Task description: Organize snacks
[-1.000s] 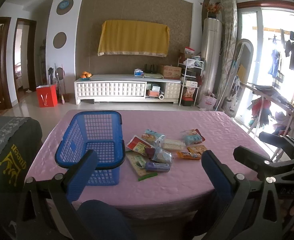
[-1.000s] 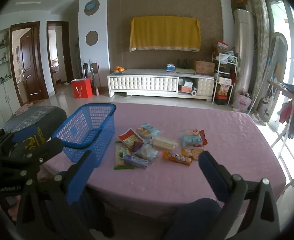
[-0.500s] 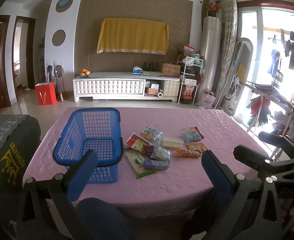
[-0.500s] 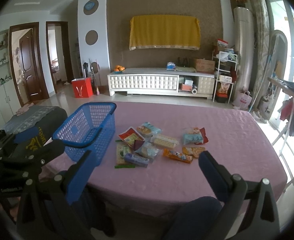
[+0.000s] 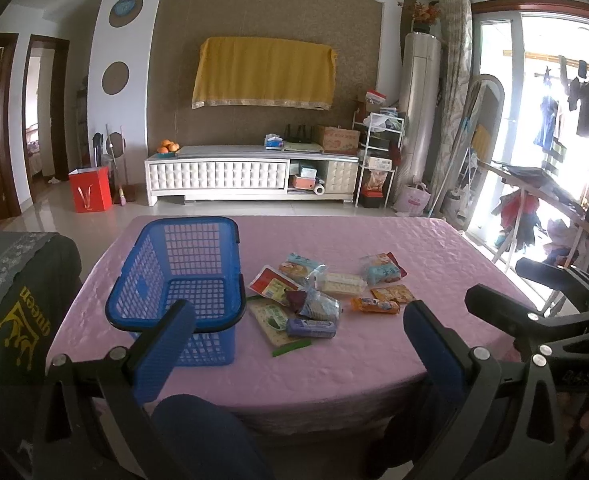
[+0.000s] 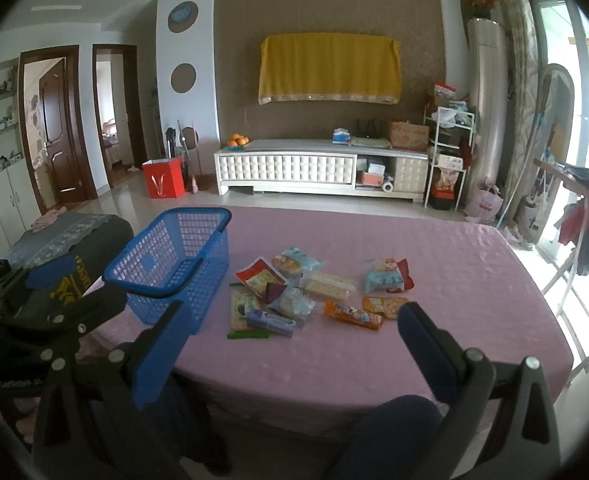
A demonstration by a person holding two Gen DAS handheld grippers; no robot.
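Observation:
A blue plastic basket (image 5: pixel 182 280) (image 6: pixel 174 264) stands empty at the left of a table with a pink cloth (image 5: pixel 374 360) (image 6: pixel 434 340). Several snack packets (image 5: pixel 318 292) (image 6: pixel 314 292) lie in a loose pile to its right, among them an orange packet (image 6: pixel 352 314) and a purple bar (image 5: pixel 310 328). My left gripper (image 5: pixel 298 320) is open and empty, short of the table's near edge. My right gripper (image 6: pixel 294 320) is open and empty too, also short of the near edge. Each gripper shows at the side of the other's view.
A dark chair with a grey lace cover (image 5: pixel 10 292) stands left of the table. A clothes rack (image 5: pixel 534 200) stands to the right by the window. A white TV cabinet (image 5: pixel 250 176) and a red bag (image 5: pixel 90 188) are across the floor.
Both views have shifted slightly; the table and basket sit a touch lower and nearer in the left wrist view. Nothing on the table has moved. Both grippers stay open.

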